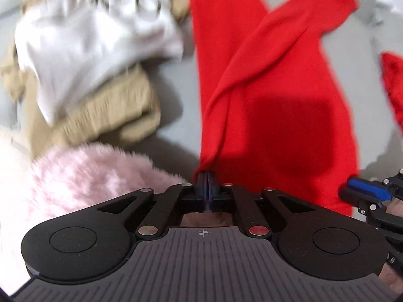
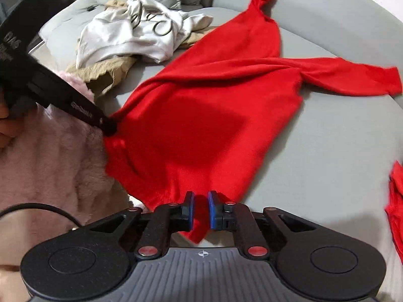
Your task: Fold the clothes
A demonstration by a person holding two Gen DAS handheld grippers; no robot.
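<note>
two grippers are working on one red sweater (image 2: 214, 115), which is lying spread across a grey sofa cushion (image 2: 340, 151). left gripper (image 1: 206, 176) is pinching a bunched corner of the hem, jaws all but closed w/ the red cloth squeezed between the pads and fanning out from there. from the right wrist view that same gripper (image 2: 109, 128) is coming in from the left edge of the garment, black fingers angling down onto the fabric.

right gripper (image 2: 200, 207) is sitting at the near edge of the hem; its blue pads (image 2: 212, 210) are standing a little apart w/ a fold of red cloth running down between them. cloth is filling the gap, so it looks gripped, tho the pads aren't fully together. in the left view the right gripper's blue tip (image 1: 367, 191) is showing at the right edge, just beside the sweater's lower corner.

sweater's collar is pointing away toward the sofa back, one sleeve is stretching out to the right, body is twisted w/ a long diagonal crease.

behind it, to the left, a white hoodie (image 2: 131, 32) is heaped on top of a beige garment (image 2: 105, 71). nearer, a pink fluffy blanket (image 2: 50, 163) is touching the sweater's left edge. another bit of red cloth (image 2: 395, 206) is lying apart at the far right.
</note>
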